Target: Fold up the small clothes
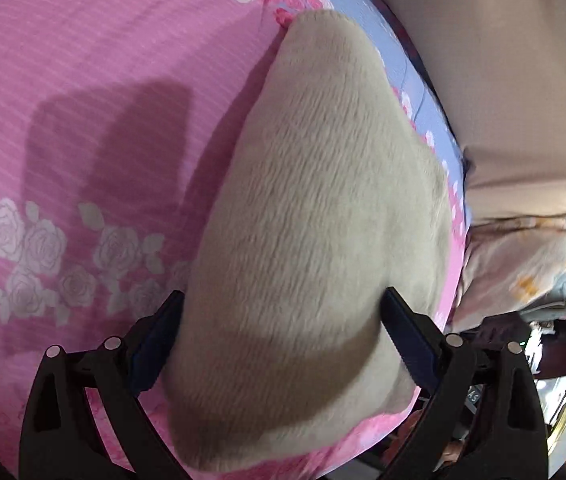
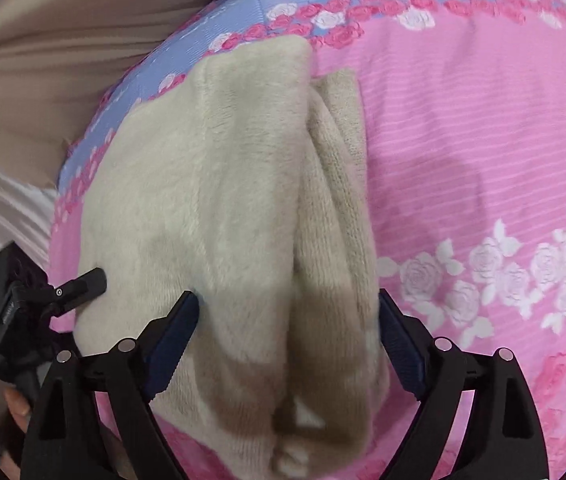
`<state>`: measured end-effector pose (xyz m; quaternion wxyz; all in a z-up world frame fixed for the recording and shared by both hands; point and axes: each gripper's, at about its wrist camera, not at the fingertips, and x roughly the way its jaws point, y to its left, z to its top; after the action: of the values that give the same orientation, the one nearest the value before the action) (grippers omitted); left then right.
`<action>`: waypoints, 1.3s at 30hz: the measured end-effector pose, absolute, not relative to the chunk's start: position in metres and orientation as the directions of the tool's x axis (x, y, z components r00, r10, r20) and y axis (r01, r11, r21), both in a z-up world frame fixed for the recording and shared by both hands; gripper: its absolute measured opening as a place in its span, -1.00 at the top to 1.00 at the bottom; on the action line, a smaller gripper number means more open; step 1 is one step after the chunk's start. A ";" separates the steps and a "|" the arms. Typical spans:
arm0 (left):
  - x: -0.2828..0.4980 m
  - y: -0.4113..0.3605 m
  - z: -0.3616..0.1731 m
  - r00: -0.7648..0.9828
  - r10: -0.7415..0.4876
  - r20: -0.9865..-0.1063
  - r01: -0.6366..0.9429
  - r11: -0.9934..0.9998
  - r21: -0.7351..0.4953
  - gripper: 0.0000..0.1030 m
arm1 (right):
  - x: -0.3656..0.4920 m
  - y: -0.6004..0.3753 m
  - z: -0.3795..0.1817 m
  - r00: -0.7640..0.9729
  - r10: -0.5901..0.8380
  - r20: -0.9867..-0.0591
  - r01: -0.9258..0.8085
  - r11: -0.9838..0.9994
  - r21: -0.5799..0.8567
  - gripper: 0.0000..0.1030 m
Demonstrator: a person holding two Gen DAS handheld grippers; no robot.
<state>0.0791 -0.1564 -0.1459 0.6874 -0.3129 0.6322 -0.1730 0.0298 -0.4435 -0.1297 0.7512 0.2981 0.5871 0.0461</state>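
cream garment [image 2: 219, 208] lies lengthwise from gripper [image 2: 287, 340].

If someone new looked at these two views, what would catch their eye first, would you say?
Most striking is the cream fleece garment, partly folded, lying in the middle of the pink rose-print bedsheet. Next come the black grippers framing it: the left gripper and right gripper both stand open, fingers either side of the garment's near end.
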 end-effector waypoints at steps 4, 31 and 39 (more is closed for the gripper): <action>0.095 -0.170 -0.149 0.111 -0.623 -0.775 -0.111 0.767 -0.632 -0.81 | 0.042 -0.441 -0.133 0.319 0.447 -0.836 0.304 0.787 0.537 -0.26; 0.086 -0.040 0.194 0.353 -0.672 -0.651 0.407 0.737 -0.540 0.04 | 0.024 -0.285 0.198 0.746 0.381 -0.546 -0.112 0.880 0.462 0.30; 0.126 0.067 0.121 0.444 -0.616 -0.650 0.314 0.787 -0.531 0.04 | 0.081 -0.190 0.116 0.694 0.443 -0.568 -0.145 0.858 0.492 0.30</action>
<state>0.1262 0.0675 0.1211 0.8328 -0.1690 0.4470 -0.2793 0.0808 -0.1899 0.1161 0.8961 0.2095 0.3553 0.1641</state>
